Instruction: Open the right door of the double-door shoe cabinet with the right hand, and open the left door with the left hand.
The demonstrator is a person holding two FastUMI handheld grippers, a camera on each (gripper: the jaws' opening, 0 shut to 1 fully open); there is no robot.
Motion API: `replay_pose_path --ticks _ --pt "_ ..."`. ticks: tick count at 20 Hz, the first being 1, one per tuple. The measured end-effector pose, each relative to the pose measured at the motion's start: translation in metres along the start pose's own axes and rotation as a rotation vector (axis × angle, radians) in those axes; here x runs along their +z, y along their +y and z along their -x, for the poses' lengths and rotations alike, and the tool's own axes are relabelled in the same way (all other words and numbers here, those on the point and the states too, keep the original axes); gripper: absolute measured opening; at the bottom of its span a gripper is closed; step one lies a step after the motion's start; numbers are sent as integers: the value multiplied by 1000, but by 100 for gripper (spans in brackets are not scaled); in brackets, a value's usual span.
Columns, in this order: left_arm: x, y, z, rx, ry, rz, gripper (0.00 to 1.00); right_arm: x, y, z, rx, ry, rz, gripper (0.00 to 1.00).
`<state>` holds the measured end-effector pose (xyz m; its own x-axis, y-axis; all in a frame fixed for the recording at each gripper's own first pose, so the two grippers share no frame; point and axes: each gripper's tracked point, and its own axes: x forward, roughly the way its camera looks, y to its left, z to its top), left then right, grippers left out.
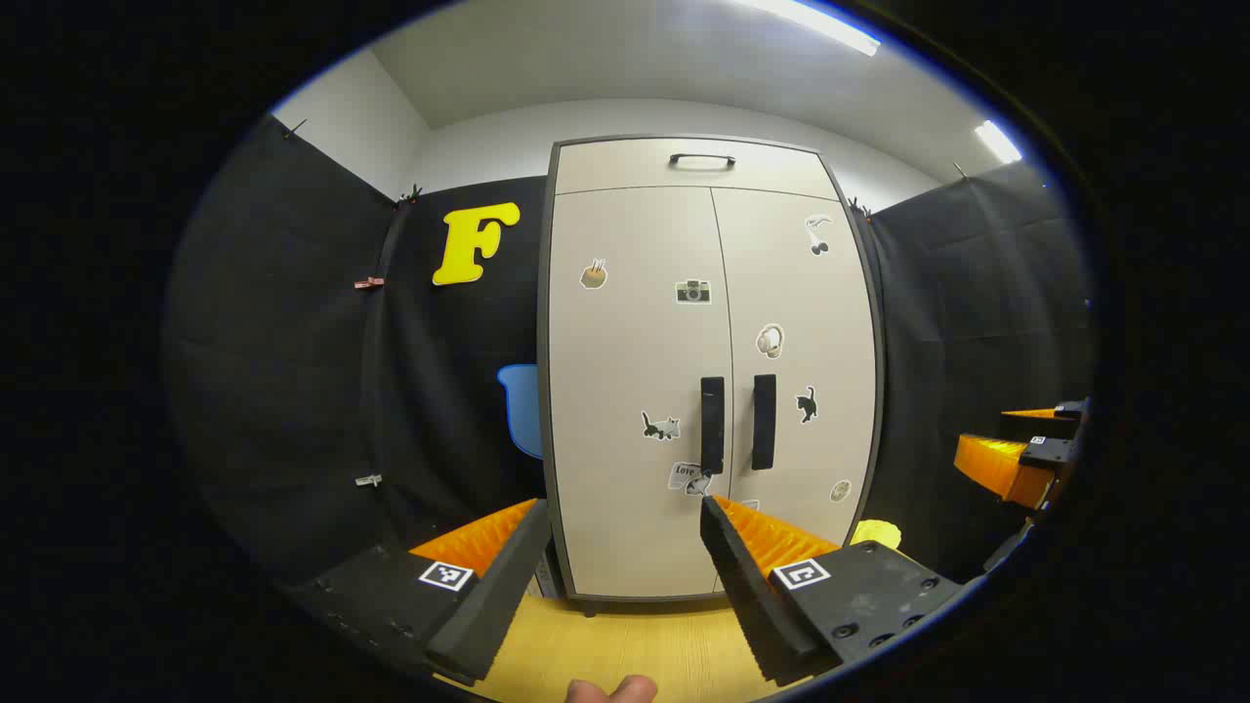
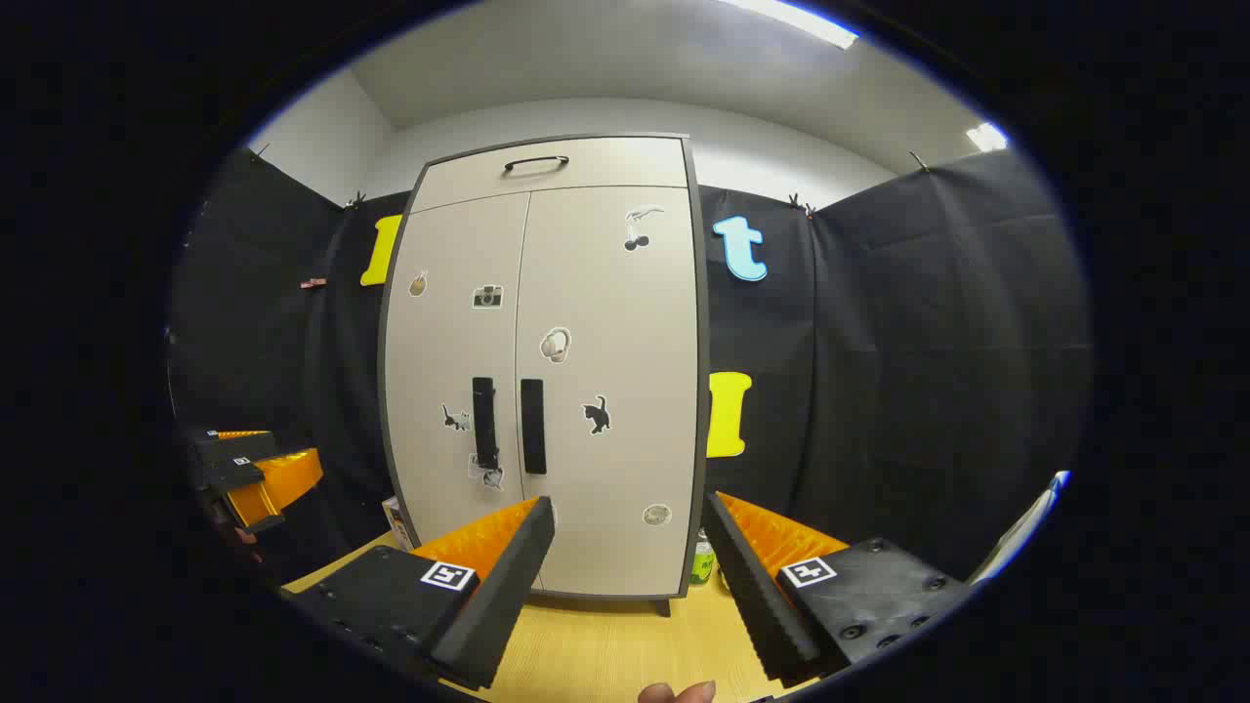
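In the left gripper view, your left gripper is spread open and holds nothing. The cabinet stands upright ahead, facing you, well apart from the fingers, on a wooden floor. Both doors are closed. The left handle and right handle run vertically at the centre seam. One sticker reads "Love".

In the right gripper view, your right gripper is also open and empty. The cabinet stands ahead, slightly left, with its right handle vertical.
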<state>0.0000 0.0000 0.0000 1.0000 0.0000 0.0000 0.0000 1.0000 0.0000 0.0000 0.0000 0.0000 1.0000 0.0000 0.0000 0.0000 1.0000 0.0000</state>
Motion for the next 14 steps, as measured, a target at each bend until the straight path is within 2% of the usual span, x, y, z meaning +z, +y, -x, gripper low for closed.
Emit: replay_pose_path --ticks 14 --pt "2 1 0 -7 -6 -13 96 0 3 -1 -8 3 12 98"
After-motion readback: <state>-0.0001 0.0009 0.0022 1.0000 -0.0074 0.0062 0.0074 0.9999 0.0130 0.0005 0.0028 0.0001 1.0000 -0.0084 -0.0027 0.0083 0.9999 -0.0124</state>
